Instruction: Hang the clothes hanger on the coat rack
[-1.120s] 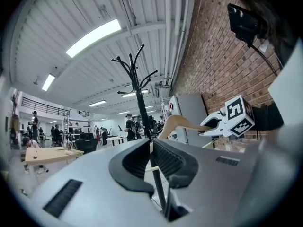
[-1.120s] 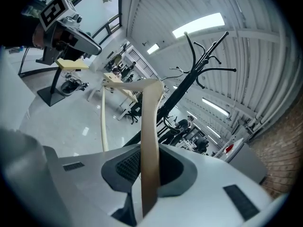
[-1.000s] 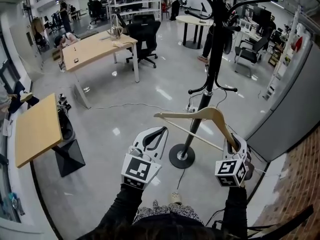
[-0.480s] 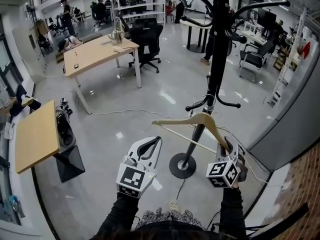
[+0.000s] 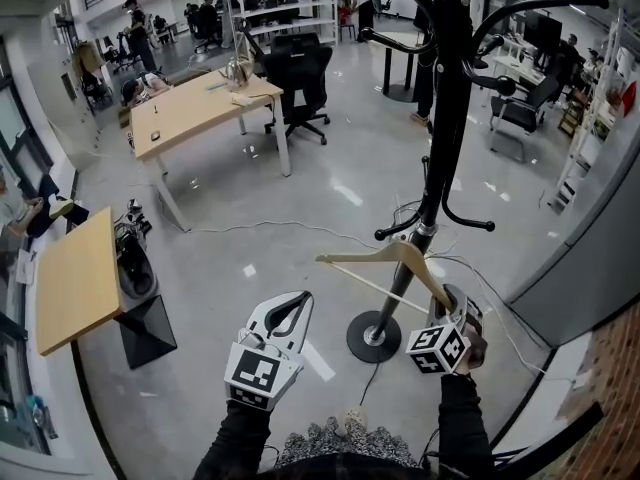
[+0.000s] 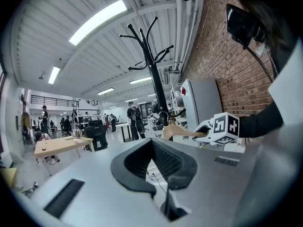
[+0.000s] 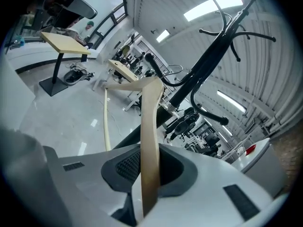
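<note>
Head view: right tongs (image 5: pixel 455 306) are gripping the clothes hanger (image 5: pixel 398 257) at centre right, sinking lower than before beside the coat rack (image 5: pixel 441 118). Left gripper view: left tongs (image 6: pixel 152 145) are staying clenched, empty. Right gripper view: the hanger's arm is rising from the grip.

- One wooden clothes hanger (image 5: pixel 375 255) was there.
- One black coat rack (image 5: pixel 445 88) stood.
- Two grippers showed: the left hand-held gripper (image 5: pixel 298 300) and the right hand-held gripper (image 5: pixel 458 303).
- Two wooden tabletops stood, one near (image 5: pixel 75 278), one farther (image 5: pixel 195 113).
</note>
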Demonstrator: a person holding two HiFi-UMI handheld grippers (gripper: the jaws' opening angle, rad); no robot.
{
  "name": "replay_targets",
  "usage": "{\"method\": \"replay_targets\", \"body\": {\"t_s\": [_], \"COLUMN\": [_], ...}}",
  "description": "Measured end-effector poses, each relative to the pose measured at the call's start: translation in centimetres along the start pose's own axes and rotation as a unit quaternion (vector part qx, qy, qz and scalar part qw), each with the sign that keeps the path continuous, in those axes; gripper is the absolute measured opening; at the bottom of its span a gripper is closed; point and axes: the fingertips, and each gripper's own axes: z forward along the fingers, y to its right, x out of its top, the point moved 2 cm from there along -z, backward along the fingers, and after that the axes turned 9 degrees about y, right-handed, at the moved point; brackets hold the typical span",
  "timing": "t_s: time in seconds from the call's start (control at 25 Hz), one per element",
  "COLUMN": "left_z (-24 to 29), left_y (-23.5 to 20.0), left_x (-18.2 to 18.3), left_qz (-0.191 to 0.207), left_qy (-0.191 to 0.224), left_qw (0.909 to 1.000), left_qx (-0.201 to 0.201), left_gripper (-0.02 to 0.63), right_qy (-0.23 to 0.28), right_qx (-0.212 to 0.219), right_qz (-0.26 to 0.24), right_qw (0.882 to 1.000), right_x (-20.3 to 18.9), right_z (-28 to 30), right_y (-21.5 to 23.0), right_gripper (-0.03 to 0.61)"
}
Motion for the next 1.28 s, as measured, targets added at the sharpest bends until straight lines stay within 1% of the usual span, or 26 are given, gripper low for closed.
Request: {"method": "replay_targets", "body": {"t_s": [0.2,0.36,0.6,0.84,0.96,1.04,1.08,1.12,1.16,1.28], "left_z": [0.4,1.0,1.3,1.6,1.7,1.7,1.6,1.5,1.4,0.9], "left_y": [-0.4,0.2,0.3,1.3,1.5,1.7,1.8,1.9,1.9,2.0], "left_x": [-1.2,-1.5,-2.3,-2.3,-2.1,-1.8,-1.8,-1.8,-1.6,-1.1], "left_qz": [-0.009,-0.014,-0.012,-0.008,-0.006,-0.004,-0.001,0.002,0.004,-0.003], "left_qy": [-0.015,-0.027,-0.037,-0.031,-0.031,-0.027,-0.026,-0.023,-0.019,-0.012], "left_qw": [0.9998,0.9995,0.9992,0.9992,0.9992,0.9992,0.9992,0.9993,0.9994,0.9996], "left_qx": [0.003,-0.008,-0.009,-0.022,-0.025,-0.028,-0.029,-0.029,-0.028,-0.026], "left_gripper": [0.008,0.008,0.008,0.008,0.008,0.008,0.008,0.008,0.008,0.008], "right_qy": [-0.016,-0.025,-0.018,-0.014,-0.005,0.006,0.013,0.019,0.024,0.037], "right_qx": [0.022,0.04,0.058,0.082,0.085,0.086,0.086,0.085,0.085,0.079], "right_qz": [-0.007,-0.004,0.027,0.078,0.093,0.119,0.133,0.143,0.146,0.143], "right_qw": [1.0,0.999,0.998,0.994,0.992,0.989,0.987,0.986,0.985,0.986], "right_x": [-1.2,-2.1,-2.7,-3.0,-2.7,-2.4,-2.2,-1.9,-1.6,-0.5], "right_z": [1.5,2.0,2.5,2.9,2.9,2.8,2.7,2.6,2.4,1.4], "right_y": [-1.2,-2.2,-2.9,-3.3,-3.1,-2.5,-2.1,-1.8,-1.4,-0.4], "right_gripper": [0.077,0.078,0.078,0.078,0.081,0.106,0.138,0.152,0.163,0.164]}}
